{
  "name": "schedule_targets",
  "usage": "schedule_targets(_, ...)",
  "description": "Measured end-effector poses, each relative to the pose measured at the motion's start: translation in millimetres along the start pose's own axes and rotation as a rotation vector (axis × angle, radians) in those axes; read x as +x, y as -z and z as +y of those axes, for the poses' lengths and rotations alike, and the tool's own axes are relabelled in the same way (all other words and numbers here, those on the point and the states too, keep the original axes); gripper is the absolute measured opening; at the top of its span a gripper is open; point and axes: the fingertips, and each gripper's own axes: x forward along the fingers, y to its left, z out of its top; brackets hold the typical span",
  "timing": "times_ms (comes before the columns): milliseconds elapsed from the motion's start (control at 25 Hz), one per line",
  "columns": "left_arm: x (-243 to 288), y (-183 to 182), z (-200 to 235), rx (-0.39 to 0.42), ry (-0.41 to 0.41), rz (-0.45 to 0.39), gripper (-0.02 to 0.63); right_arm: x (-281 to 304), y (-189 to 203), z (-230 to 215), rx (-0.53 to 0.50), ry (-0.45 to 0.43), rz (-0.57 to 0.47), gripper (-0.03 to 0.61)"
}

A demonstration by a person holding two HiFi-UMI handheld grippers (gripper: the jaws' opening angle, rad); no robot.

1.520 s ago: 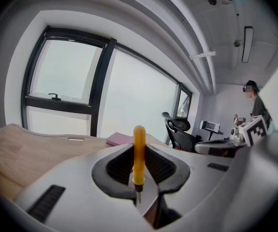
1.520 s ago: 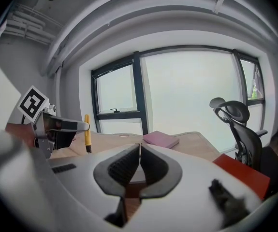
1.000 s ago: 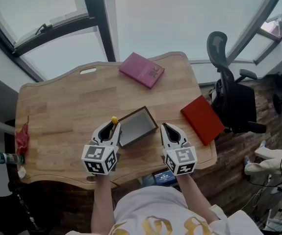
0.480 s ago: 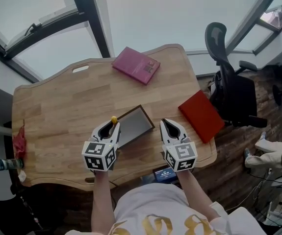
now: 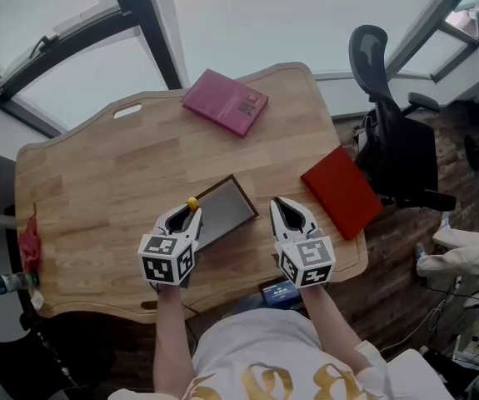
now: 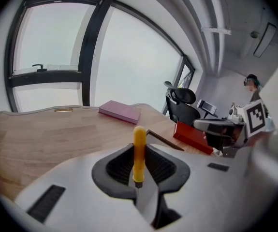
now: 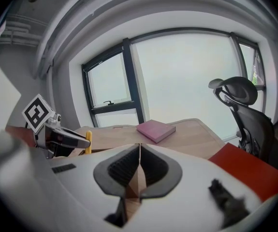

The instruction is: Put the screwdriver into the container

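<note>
My left gripper (image 5: 187,212) is shut on a yellow-handled screwdriver (image 6: 139,152), which stands upright between the jaws, its handle tip (image 5: 192,202) poking up. It hovers at the left edge of a shallow grey container with a dark rim (image 5: 222,212) on the wooden table (image 5: 97,182). In the left gripper view the container's corner (image 6: 164,138) shows just behind the handle. My right gripper (image 5: 284,210) is shut with nothing in it, to the right of the container. The right gripper view shows the screwdriver (image 7: 88,142) held by the left gripper (image 7: 61,139).
A pink book (image 5: 224,102) lies at the table's far edge and a red book (image 5: 341,192) at the right edge. A black office chair (image 5: 393,152) stands right of the table. A red rag (image 5: 29,244) and a bottle (image 5: 7,282) are at the left.
The view has shifted slightly, and both grippers sit a little lower in the picture. The left gripper still holds the screwdriver at the container's left edge.
</note>
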Motion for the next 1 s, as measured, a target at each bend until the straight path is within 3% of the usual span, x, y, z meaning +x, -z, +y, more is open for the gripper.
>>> schedule_targets(360, 16, 19, 2, 0.003, 0.003, 0.095, 0.077, 9, 12, -6, 0.016, -0.006, 0.031, 0.032)
schedule_targets(1000, 38, 28, -13, 0.078, 0.094, 0.207, 0.076, 21, 19, -16, 0.026, 0.012, 0.06, 0.032)
